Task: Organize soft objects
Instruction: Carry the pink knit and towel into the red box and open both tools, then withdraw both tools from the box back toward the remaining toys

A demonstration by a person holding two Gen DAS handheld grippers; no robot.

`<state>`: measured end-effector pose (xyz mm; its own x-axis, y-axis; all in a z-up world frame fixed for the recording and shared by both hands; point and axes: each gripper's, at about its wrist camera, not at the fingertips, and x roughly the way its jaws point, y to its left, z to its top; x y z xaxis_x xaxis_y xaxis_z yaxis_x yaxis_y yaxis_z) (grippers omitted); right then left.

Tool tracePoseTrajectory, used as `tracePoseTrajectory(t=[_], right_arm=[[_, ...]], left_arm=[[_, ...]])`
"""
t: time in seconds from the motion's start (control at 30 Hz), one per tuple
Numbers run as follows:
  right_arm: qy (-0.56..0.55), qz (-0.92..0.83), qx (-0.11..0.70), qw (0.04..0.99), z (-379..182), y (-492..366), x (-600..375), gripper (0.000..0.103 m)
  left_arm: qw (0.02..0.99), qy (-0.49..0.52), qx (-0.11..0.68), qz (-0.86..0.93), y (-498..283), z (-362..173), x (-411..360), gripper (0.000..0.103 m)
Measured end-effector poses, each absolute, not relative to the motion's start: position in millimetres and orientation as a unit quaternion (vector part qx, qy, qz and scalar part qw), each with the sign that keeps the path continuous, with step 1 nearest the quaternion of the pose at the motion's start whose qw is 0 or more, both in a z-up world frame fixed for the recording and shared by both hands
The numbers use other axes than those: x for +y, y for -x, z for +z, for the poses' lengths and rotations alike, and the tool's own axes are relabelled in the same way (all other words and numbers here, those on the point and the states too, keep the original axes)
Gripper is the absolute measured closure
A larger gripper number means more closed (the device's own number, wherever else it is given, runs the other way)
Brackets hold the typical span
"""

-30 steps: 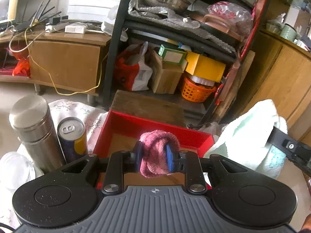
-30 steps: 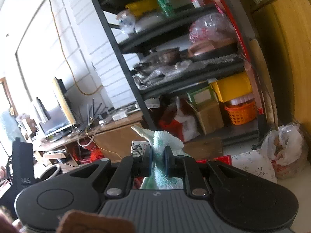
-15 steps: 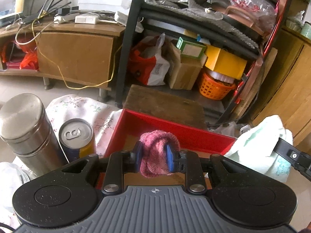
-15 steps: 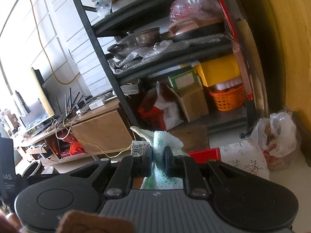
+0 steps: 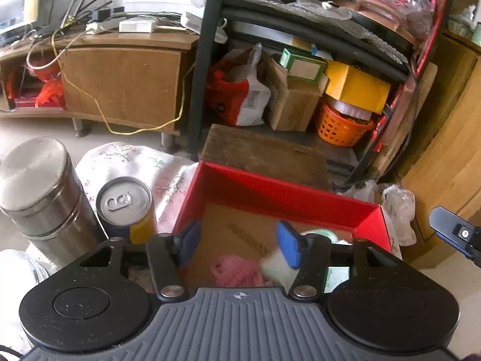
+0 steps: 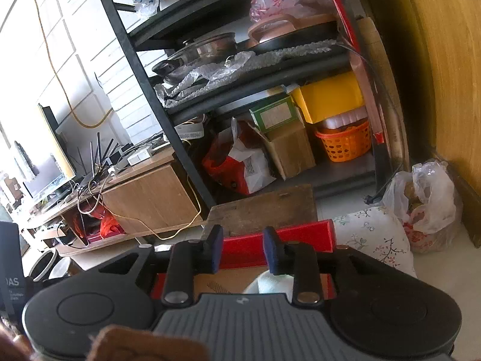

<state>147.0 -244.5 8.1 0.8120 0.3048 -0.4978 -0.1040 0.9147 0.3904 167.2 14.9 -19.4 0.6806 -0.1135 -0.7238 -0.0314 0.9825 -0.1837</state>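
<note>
Your left gripper (image 5: pixel 237 245) has just been opening — its jaws stand apart, nothing between them. The pink cloth (image 5: pixel 233 272) lies on the cardboard floor of the red box (image 5: pixel 279 195), touching the pale green towel (image 6: pixel 269 282). Your right gripper (image 6: pixel 242 251) — jaws likewise just parted, empty — hangs above that towel.

1. Setting: a lived-in home room used for storage.
2. Ahead of the fingers, beyond the red box (image 5: pixel 279 192): a black metal shelf rack (image 6: pixel 192 162) holding pans (image 6: pixel 207 51), cardboard boxes and an orange basket (image 5: pixel 341 126).
3. Left of the fingers: a low wooden TV cabinet (image 5: pixel 120 81) carrying a monitor (image 6: pixel 49 153), chargers and tangled cables.
4. Right of the fingers: wooden cupboard fronts (image 6: pixel 445 69) and a filled plastic bag (image 6: pixel 427 201) on the floor.
</note>
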Motion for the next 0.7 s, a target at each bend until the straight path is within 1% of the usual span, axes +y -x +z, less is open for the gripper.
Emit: tracePoseTrajectory(t=[0.03,0.1,0.33,0.7], right_arm=[[-0.172,0.110,0.289,0.935,8.1,-145.6,-244.9,0.093],[-0.166,0.109,0.289,0.936,7.4,-141.1,-245.5,0.092],[-0.160,0.108,0.293,0.936,7.1,-132.3,-250.3,0.091],[-0.147,0.115,0.317,0.930,1.0,-121.4,-252.3,0.088]], left_arm=[[0.912,0.087,0.399,-0.025,-165.5,-19.2,13.9,0.043],[0.912,0.081,0.400,-0.030,-162.2,-19.2,11.7,0.042],[0.910,0.079,0.405,-0.040,-154.2,-18.1,6.2,0.038],[0.899,0.061,0.429,-0.064,-137.4,-28.4,-5.7,0.038]])
